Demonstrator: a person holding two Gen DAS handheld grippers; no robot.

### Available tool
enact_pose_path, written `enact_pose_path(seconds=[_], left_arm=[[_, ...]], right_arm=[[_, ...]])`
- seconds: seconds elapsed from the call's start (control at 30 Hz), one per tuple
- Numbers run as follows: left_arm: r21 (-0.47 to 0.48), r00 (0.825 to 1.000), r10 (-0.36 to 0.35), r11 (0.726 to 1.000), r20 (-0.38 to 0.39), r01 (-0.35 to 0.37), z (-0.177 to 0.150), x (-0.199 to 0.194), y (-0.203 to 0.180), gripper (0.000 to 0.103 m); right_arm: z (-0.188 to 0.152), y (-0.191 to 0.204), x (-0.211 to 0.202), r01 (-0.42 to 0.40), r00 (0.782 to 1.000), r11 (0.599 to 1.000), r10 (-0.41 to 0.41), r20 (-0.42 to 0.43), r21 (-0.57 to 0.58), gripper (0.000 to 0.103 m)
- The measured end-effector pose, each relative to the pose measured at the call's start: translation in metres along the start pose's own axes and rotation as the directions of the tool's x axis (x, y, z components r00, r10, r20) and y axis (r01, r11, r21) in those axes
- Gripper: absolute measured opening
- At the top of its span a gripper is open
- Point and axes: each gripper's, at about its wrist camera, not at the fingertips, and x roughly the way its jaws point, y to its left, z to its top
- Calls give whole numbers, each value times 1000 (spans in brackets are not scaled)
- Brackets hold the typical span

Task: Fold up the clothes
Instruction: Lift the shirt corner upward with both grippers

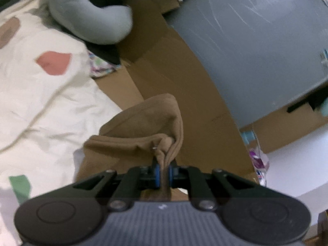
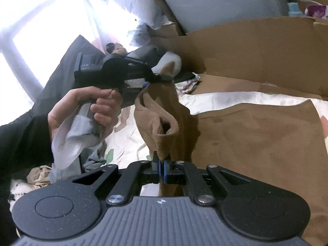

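Observation:
A tan brown garment lies spread on a white patterned bedsheet, with one end lifted. My left gripper is shut on a bunched edge of the garment. In the right wrist view the left gripper is held by a hand and pinches the raised cloth at the upper middle. My right gripper is shut on another edge of the same garment, closer to me and lower. The cloth hangs slack and folded between the two grippers.
Flattened cardboard lies beside the bed, and more cardboard stands behind the garment. A grey curved pillow rests at the sheet's far end. A grey panel is at the right. Other clothes pile at lower left.

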Motion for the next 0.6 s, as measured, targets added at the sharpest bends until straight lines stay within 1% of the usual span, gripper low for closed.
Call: enact_pose_path(seconds=[0.03, 0.3, 0.5, 0.6], left_arm=[[5, 1000, -7, 1000, -7, 7, -2, 3, -4, 8], [29, 998, -36, 999, -45, 37, -20, 24, -31, 8], [52, 996, -32, 998, -80, 37, -38, 44, -48, 8], [65, 995, -28, 997, -94, 34, -45, 54, -56, 8]], right_arm=[[-1, -1, -3, 1, 1000, 1000, -1, 5, -5, 1], [-8, -22, -23, 22, 999, 998, -24, 25, 60, 1], [-18, -39, -34, 25, 999, 990, -29, 21, 136, 1], [-22, -43, -40, 32, 999, 989, -36, 23, 147, 1]])
